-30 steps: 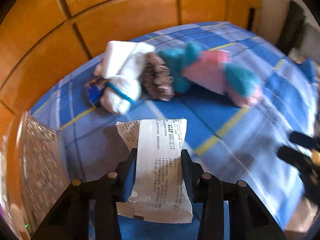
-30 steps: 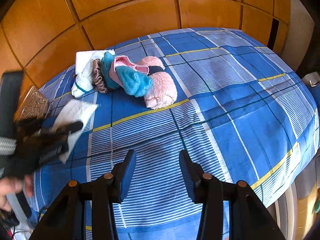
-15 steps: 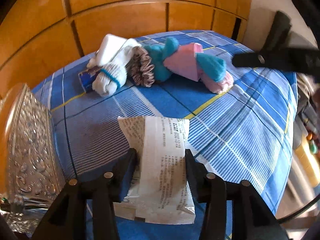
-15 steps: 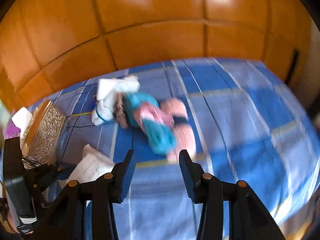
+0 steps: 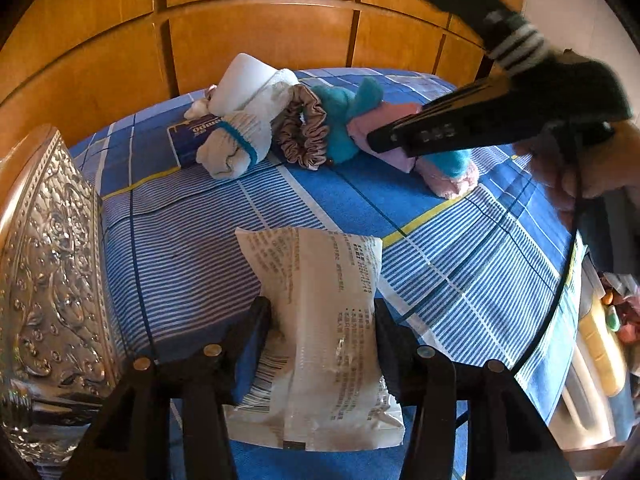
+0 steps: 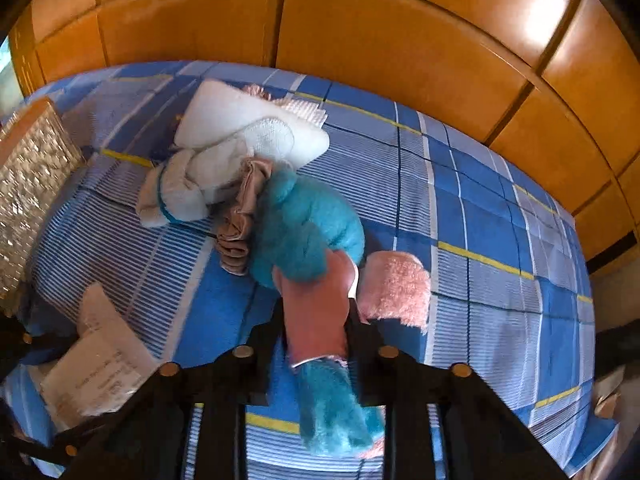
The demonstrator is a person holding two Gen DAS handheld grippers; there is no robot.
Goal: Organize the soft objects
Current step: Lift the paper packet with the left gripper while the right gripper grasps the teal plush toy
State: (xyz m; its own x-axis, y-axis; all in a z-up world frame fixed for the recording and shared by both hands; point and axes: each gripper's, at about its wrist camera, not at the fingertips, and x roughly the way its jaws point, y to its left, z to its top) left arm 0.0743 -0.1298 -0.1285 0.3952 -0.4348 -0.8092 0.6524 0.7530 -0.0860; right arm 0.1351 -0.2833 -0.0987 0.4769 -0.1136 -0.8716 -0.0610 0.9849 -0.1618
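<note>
My left gripper [image 5: 322, 316] is shut on a white printed soft packet [image 5: 324, 332] and holds it over the blue plaid bed [image 5: 460, 280]. A pile of soft things lies further back: white socks [image 5: 236, 148], a white folded cloth [image 5: 244, 82], a brown scrunchie [image 5: 304, 132] and a teal and pink plush toy [image 5: 340, 120]. My right gripper [image 6: 316, 320] has its fingers on either side of the toy's pink middle [image 6: 316, 312], with the teal fluff [image 6: 304, 224] ahead. The right gripper also shows in the left wrist view [image 5: 472, 128], low over the toy.
An embossed silver box [image 5: 48, 280] stands at the left edge of the bed, also seen in the right wrist view [image 6: 28, 184]. A dark blue packet [image 5: 188, 136] lies under the socks. Wooden panels [image 5: 260, 32] back the bed. A pink fluffy sock [image 6: 396, 284] lies beside the toy.
My right gripper has swung in from the near bed edge to the pile and closed around the plush toy's pink middle. My left gripper has kept the packet and shifted a little.
</note>
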